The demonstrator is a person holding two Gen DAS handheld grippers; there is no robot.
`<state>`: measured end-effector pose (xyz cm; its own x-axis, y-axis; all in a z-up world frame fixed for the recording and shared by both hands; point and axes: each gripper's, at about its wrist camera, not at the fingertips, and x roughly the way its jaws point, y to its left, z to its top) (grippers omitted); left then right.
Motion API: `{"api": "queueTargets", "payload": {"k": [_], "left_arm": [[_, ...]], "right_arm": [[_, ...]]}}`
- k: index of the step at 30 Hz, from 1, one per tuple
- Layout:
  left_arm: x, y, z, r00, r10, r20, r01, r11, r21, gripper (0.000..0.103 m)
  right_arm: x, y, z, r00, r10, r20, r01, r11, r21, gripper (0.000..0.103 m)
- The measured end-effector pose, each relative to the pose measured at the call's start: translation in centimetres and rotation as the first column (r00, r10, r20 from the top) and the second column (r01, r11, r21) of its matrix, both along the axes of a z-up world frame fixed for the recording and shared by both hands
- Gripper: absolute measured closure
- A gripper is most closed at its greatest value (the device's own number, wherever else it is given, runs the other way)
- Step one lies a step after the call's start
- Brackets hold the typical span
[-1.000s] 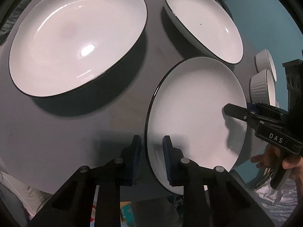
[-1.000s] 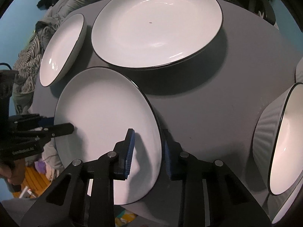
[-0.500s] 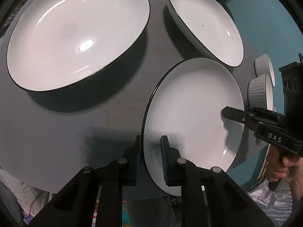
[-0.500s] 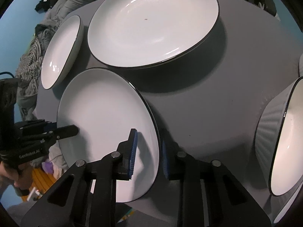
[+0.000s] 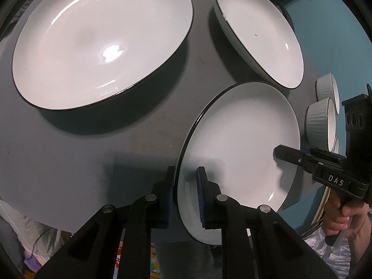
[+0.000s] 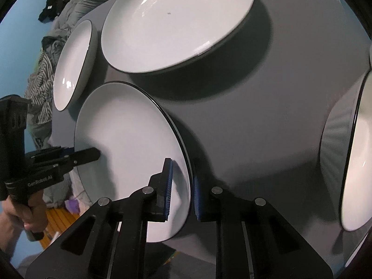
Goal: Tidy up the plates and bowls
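On the grey table (image 5: 69, 158), empty black-rimmed plate (image 5: 239, 144), left hand-held gripper (image 5: 186, 197) and right hand-held gripper (image 6: 181, 186) closing onto its opposite rims.

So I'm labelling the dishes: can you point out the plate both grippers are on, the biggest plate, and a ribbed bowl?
Gripped plate (image 5: 239, 144), left wrist view, on its white face.
Biggest plate (image 5: 97, 41), left wrist view, on its centre.
Ribbed bowl (image 5: 316, 121), left wrist view, on its outer wall.
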<state>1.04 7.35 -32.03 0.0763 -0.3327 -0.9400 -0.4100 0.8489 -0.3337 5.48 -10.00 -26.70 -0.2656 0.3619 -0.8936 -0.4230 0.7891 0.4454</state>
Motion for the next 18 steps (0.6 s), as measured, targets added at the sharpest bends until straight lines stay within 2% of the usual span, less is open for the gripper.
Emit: {"api": "queueTargets", "payload": {"k": [8, 18], "left_arm": [[0.7, 0.0, 1.0, 1.000, -0.005, -0.002, 0.005, 1.000, -0.007, 0.087], [2.7, 0.8, 3.4, 0.999, -0.031, 0.028, 0.031, 0.999, 0.006, 0.086]], "right_arm": [[0.7, -0.2, 0.5, 0.999, -0.042, -0.026, 0.042, 0.999, 0.019, 0.087], [2.5, 0.1, 2.3, 0.999, -0.052, -0.004, 0.052, 0.998, 0.020, 0.088]]}}
